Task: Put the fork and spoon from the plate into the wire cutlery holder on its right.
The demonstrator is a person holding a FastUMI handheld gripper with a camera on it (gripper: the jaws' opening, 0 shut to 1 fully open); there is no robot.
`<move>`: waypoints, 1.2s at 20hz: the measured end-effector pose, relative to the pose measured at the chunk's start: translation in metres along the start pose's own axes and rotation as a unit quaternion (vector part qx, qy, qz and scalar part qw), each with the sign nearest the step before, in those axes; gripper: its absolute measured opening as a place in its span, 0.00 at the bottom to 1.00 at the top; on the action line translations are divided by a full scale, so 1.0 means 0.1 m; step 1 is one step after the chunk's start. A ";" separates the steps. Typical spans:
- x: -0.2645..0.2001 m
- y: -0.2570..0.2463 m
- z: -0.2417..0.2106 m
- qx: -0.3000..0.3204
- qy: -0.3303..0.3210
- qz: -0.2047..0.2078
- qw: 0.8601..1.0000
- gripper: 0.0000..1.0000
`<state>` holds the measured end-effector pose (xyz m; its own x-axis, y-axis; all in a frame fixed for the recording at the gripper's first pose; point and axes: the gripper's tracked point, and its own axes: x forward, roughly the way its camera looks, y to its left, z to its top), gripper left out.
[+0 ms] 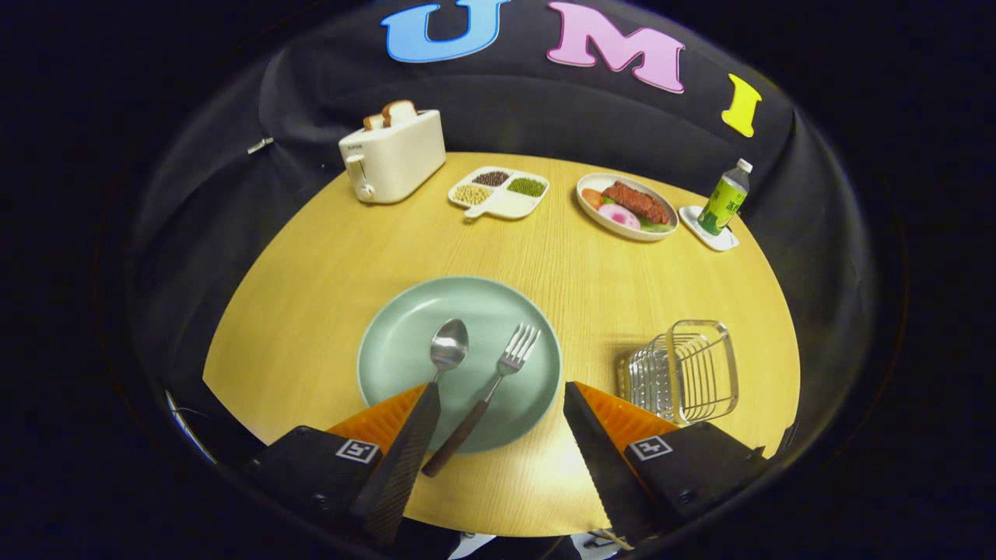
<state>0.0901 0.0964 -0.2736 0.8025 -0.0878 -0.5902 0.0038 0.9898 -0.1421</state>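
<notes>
Gripper view: the gripper (498,397) gapes wide over the plate (389,342), fork (486,397) between its fingers, spoon (449,346) just ahead of the left one.

My one camera rides on the hand-held gripper (498,393) and looks forward along its two fingers, which stand wide apart at 6 o'clock with nothing between them. It sits above the near edge of the desk (327,264), tilted down and facing the booth's wall. The plate (389,350) lies close, just ahead of the fingers; the holder (685,369) is near at 4 o'clock. The toaster (393,155) at 11 o'clock and the bottle (725,198) at 1 o'clock stand far off by the wall.
</notes>
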 end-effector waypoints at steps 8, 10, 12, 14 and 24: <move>0.34 0.08 -0.30 -0.011 0.083 -0.002 0.997 0.85; 0.39 0.11 -0.36 -0.003 0.101 0.005 0.995 0.75; 0.45 0.14 -0.39 -0.005 0.119 0.012 0.993 0.70; 0.46 0.16 -0.47 -0.009 0.137 0.017 0.990 0.59; 0.55 0.05 -0.46 0.029 0.187 0.032 0.981 0.10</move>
<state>0.1070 0.0910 -0.3434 0.5265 -0.0489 -0.8488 0.0028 0.9984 -0.0558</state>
